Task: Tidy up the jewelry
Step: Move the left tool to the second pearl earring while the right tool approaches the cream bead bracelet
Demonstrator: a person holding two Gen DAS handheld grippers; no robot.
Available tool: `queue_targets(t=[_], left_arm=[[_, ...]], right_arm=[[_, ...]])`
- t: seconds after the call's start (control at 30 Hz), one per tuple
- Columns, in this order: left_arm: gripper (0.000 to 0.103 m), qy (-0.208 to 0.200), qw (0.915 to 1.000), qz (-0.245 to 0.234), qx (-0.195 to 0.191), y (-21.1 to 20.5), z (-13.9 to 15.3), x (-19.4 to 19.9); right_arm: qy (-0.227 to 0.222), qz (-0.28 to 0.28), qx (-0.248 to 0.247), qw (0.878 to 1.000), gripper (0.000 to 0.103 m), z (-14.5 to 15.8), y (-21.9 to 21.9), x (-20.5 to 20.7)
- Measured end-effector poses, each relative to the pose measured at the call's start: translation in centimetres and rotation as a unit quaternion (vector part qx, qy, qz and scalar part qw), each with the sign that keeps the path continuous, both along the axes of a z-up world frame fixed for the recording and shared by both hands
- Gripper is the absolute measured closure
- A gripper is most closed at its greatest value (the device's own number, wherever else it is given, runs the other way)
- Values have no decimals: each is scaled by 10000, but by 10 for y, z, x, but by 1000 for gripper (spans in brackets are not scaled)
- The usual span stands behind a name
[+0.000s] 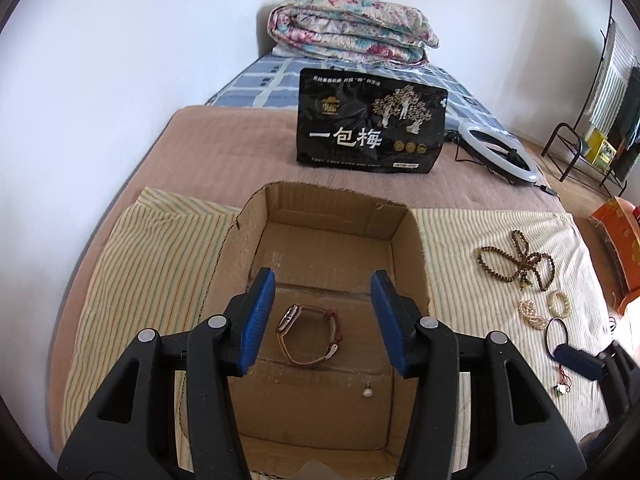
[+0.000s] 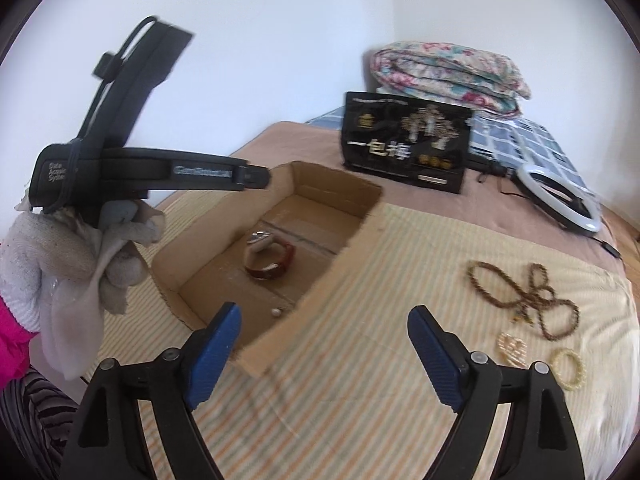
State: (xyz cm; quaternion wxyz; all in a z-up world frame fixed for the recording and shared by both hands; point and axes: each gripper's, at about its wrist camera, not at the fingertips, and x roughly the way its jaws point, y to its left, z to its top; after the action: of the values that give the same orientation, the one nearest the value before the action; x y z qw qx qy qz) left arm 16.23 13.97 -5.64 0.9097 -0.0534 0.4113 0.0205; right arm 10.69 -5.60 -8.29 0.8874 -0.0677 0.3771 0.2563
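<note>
**Watch and Earring in the Box, Beads Waiting on the Striped Cloth**

A bed stood against white walls, covered with a brown blanket and a striped cloth (image 1: 152,248), with a folded floral quilt (image 1: 348,28), a black snack bag (image 1: 368,124) and a ring light (image 1: 500,152) farther back. On the cloth sat an open cardboard box (image 1: 408,236). Inside it lay a brown-strapped watch (image 1: 310,334) and a small pearl earring (image 1: 365,392), apart from each other.

The left gripper (image 1: 322,320) hovered over the box with its jaws apart and nothing between them. The right gripper (image 2: 324,356) hung above the cloth beside the box, jaws spread wide, also empty.

Right of the box, on the cloth, lay a long wooden bead strand (image 2: 528,300), a pearl bracelet (image 2: 512,348) and a pale bangle (image 2: 568,368). The strand would likely be light, limp and prone to dangling or snagging, so pinching it at its knotted middle seemed safest. The bangle looked stiff and smooth; gripping across its rim should hold, though it might slip.
</note>
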Motion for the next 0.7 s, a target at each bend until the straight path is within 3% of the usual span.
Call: queue_targets(t=[0.13, 0.27, 0.33, 0.5, 0.6, 0.7], left_arm=[[52, -29, 10000, -62, 70, -13, 7, -3], [51, -107, 9997, -171, 113, -28, 15, -8], [42, -151, 9995, -249, 156, -37, 17, -11], [39, -220, 9981, -534, 215, -63, 21, -19], [30, -229, 9969, -726, 208, -82, 21, -25], [28, -255, 9943, -1011, 218, -107, 21, -34]], right_arm=[[-73, -238, 17, 9997, 6, 6, -26, -3], [-89, -497, 101, 9987, 5, 11, -56, -3], [-128, -682, 130, 9975, 5, 14, -72, -5], [-123, -1080, 186, 9939, 3, 20, -112, -3], [-223, -1335, 117, 9907, 0, 26, -138, -2], [-241, -1549, 114, 9876, 0, 29, -161, 1]])
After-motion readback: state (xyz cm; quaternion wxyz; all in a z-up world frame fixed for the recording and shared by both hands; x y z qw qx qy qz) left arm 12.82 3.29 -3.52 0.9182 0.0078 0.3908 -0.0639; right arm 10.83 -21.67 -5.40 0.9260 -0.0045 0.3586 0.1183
